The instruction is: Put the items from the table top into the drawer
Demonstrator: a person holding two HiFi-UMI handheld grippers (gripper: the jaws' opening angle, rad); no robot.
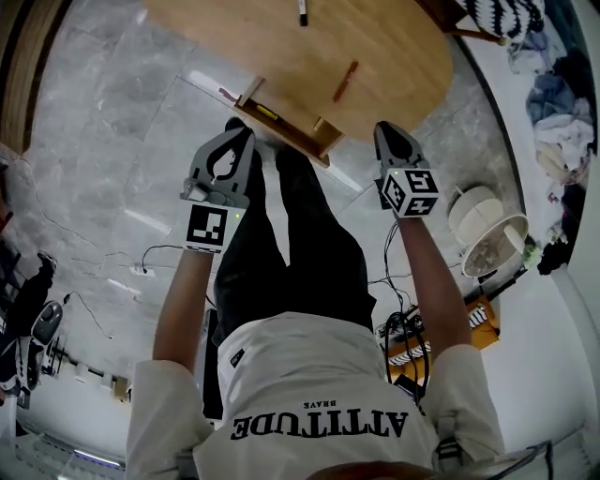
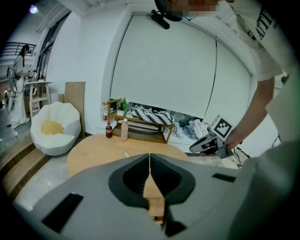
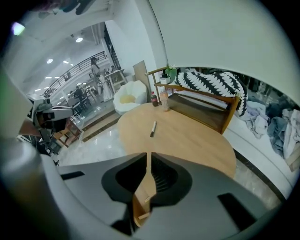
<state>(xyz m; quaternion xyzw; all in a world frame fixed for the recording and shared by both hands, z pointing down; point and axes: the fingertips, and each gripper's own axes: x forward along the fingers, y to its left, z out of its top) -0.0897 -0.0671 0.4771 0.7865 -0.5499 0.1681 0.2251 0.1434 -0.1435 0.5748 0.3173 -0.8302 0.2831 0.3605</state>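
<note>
Since the left tongs (image 1: 236, 131) and right tongs (image 1: 386, 133) hang closed and empty by the open drawer (image 1: 281, 120), either might shove the reddish pen (image 1: 345, 82) or marker (image 1: 302, 11) lying on the tabletop (image 1: 394, 56) rather than grip it

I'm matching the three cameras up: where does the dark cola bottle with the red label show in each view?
Head view: not in it.
Left gripper view: dark bottle, left of centre, at the wooden table's far edge.
Right gripper view: upper middle, again at that far edge.
Shared landmark: the wooden table, seen in all three.
</note>
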